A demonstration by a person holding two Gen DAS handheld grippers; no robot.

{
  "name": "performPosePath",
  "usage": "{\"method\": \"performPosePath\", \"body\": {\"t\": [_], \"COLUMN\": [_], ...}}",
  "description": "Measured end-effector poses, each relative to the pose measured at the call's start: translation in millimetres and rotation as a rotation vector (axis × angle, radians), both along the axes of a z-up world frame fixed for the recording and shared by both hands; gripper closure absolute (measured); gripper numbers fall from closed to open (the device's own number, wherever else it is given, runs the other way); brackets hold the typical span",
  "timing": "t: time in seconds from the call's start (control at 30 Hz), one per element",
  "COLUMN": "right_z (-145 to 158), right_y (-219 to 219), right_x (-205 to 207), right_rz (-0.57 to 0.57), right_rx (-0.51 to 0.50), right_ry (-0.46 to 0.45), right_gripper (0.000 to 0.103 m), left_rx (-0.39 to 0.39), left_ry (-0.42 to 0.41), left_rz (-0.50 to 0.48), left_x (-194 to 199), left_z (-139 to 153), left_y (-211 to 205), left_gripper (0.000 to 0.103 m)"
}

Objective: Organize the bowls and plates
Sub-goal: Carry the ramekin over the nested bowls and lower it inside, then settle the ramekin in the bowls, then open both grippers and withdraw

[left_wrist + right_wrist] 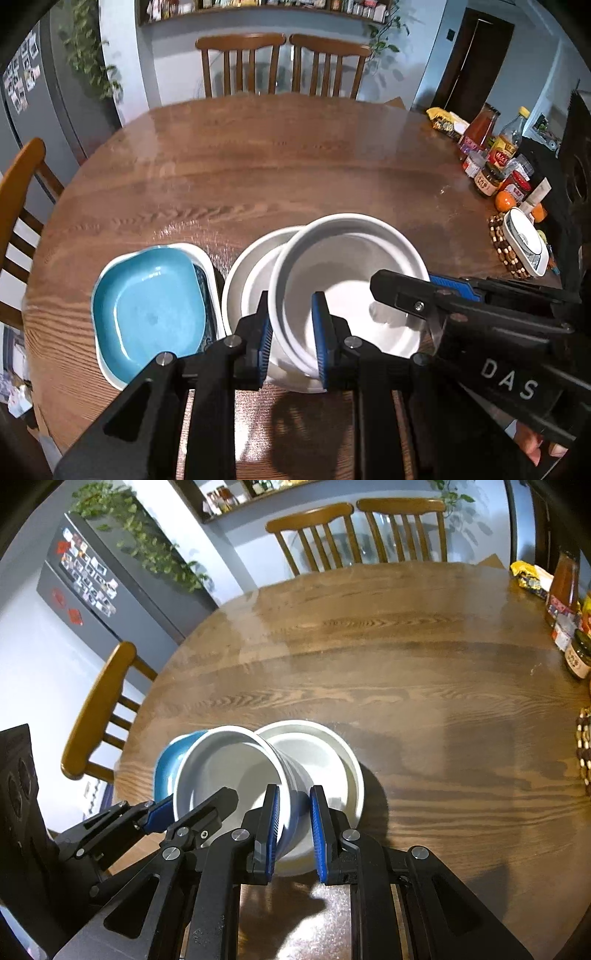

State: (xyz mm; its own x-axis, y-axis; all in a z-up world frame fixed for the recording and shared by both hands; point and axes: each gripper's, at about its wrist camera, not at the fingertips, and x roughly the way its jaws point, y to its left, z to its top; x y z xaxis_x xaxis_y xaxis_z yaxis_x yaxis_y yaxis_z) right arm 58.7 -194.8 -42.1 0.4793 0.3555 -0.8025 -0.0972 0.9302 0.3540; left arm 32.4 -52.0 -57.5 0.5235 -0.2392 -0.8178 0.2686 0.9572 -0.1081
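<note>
A white bowl [347,280] is held tilted over a white round plate [243,280] on the wooden table [258,166]. My left gripper [291,332] is shut on the bowl's near rim. My right gripper [293,825] is shut on the bowl's opposite wall; the bowl [229,771] leans left in the right wrist view above the white plate [325,753]. The right gripper also shows in the left wrist view [424,295]. A blue square dish [147,302] sits in a white square dish [110,369] at the left.
Bottles, jars and oranges [491,162] crowd the table's right edge, with a white scale on a beaded mat [524,243]. Wooden chairs [280,62] stand behind the table and one at the left [18,206]. A grey fridge [92,576] stands far left.
</note>
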Motion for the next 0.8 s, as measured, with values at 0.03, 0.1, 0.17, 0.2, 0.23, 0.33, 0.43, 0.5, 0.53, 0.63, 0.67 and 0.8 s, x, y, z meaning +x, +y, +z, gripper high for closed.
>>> {"method": "performPosePath", "body": {"t": [0.03, 0.1, 0.17, 0.2, 0.23, 0.33, 0.43, 0.5, 0.53, 0.63, 0.67, 0.8], "right_z": [-3, -9, -13, -15, -17, -23, -27, -29, -30, -32, -33, -36], "right_y": [0, 1, 2, 3, 3, 4, 6, 7, 7, 7, 8, 9], "right_x": [2, 6, 9, 11, 13, 14, 16, 18, 18, 20, 21, 23], "right_rz": [0.004, 0.008, 0.009, 0.011, 0.011, 0.015, 0.018, 0.019, 0.019, 0.019, 0.019, 0.018], "right_rx": [0.000, 0.001, 0.000, 0.001, 0.002, 0.006, 0.007, 0.008, 0.009, 0.008, 0.007, 0.007], "right_ry": [0.010, 0.029, 0.042, 0.049, 0.056, 0.074, 0.085, 0.094, 0.097, 0.107, 0.109, 0.119], "right_gripper": [0.085, 0.085, 0.085, 0.085, 0.085, 0.085, 0.085, 0.085, 0.085, 0.085, 0.085, 0.085], "left_rx": [0.001, 0.003, 0.004, 0.006, 0.009, 0.015, 0.021, 0.025, 0.027, 0.034, 0.035, 0.040], "left_ry": [0.010, 0.028, 0.047, 0.054, 0.060, 0.075, 0.085, 0.092, 0.096, 0.103, 0.105, 0.111], "left_rz": [0.001, 0.002, 0.004, 0.005, 0.005, 0.006, 0.006, 0.004, 0.003, -0.001, -0.001, -0.004], "left_x": [2, 6, 9, 10, 11, 14, 16, 17, 17, 19, 19, 20], "left_z": [-2, -7, -11, -13, -14, -18, -21, -23, -24, -26, -27, -29], "left_y": [-1, 0, 0, 0, 0, 2, 4, 3, 3, 2, 2, 1], "left_gripper": [0.085, 0.085, 0.085, 0.085, 0.085, 0.085, 0.086, 0.086, 0.086, 0.086, 0.086, 0.086]}}
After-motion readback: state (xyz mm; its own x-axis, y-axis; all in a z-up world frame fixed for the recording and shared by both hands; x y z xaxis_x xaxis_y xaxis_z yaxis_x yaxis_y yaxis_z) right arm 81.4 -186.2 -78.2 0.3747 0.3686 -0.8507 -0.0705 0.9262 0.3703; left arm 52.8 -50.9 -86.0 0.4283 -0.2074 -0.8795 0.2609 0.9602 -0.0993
